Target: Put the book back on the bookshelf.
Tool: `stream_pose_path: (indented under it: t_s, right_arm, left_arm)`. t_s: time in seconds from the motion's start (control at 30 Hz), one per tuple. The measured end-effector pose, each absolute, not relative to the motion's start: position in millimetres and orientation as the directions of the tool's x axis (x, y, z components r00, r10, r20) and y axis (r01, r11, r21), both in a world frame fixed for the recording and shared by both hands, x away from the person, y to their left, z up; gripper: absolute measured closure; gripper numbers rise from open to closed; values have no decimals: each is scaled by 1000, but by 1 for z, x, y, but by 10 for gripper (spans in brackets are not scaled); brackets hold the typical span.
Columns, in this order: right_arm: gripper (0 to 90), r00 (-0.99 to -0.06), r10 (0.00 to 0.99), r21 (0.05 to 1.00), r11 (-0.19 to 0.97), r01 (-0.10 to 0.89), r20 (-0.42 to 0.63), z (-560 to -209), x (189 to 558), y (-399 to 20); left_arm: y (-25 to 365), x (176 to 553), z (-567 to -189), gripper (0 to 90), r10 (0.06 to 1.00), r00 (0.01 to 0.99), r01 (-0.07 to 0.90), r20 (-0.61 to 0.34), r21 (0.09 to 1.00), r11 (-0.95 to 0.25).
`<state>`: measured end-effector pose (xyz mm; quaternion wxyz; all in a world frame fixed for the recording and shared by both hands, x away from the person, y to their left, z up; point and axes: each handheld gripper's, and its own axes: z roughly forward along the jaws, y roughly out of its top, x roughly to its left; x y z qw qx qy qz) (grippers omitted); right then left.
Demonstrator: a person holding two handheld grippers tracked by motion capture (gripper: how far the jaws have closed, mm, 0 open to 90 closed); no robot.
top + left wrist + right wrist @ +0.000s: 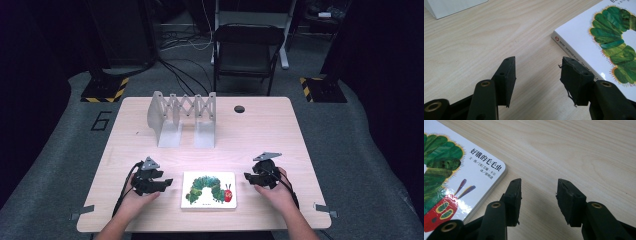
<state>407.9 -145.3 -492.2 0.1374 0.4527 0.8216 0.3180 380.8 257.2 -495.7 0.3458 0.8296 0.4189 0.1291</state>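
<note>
A white picture book point(209, 190) with a green caterpillar on its cover lies flat near the table's front edge, between the two hands. My left gripper point(169, 182) hovers just left of the book, its jaws apart over bare wood. In the left gripper view the book point(604, 42) lies to the right, beside the right jaw, and the left gripper point(537, 66) holds nothing. My right gripper point(247, 176) sits just right of the book. In the right gripper view the book's corner point(474, 170) lies left of the open right gripper point(539, 187), which is empty.
A grey folding rack point(183, 117) with scissor-link sides stands at the back middle of the wooden table point(280, 135). A dark round hole point(239, 109) lies to its right. A black chair point(247, 50) stands beyond the table.
</note>
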Motion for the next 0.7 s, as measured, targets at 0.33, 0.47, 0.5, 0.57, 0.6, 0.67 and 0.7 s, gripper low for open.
stream_pose_path:
  t_s: [0.33,0.47,0.5,0.57,0.6,0.67,0.7]
  right_arm:
    - [533,-565,823,648,396,651,64,-487,401,-139]
    - [528,-570,819,645,399,652,69,-485,400,-136]
    - [526,-569,819,646,395,653,74,-485,400,-136]
    - [518,-571,817,646,395,653,77,-483,398,-133]
    - [515,-568,819,645,391,656,80,-482,397,-133]
    - [509,-567,819,656,384,650,83,-480,397,-132]
    - [506,-568,818,656,380,652,91,-479,397,-132]
  left_arm:
    - [248,371,-489,420,764,642,582,-65,690,-430]
    - [247,368,-486,391,761,646,573,-57,695,-434]
    - [247,367,-486,390,764,643,572,-56,698,-430]
    - [247,362,-485,382,759,648,573,-62,696,-433]
    - [247,362,-485,379,759,648,573,-62,696,-433]
    - [246,358,-486,365,763,643,571,-65,705,-421]
    - [243,351,-487,361,755,653,561,-60,708,-428]
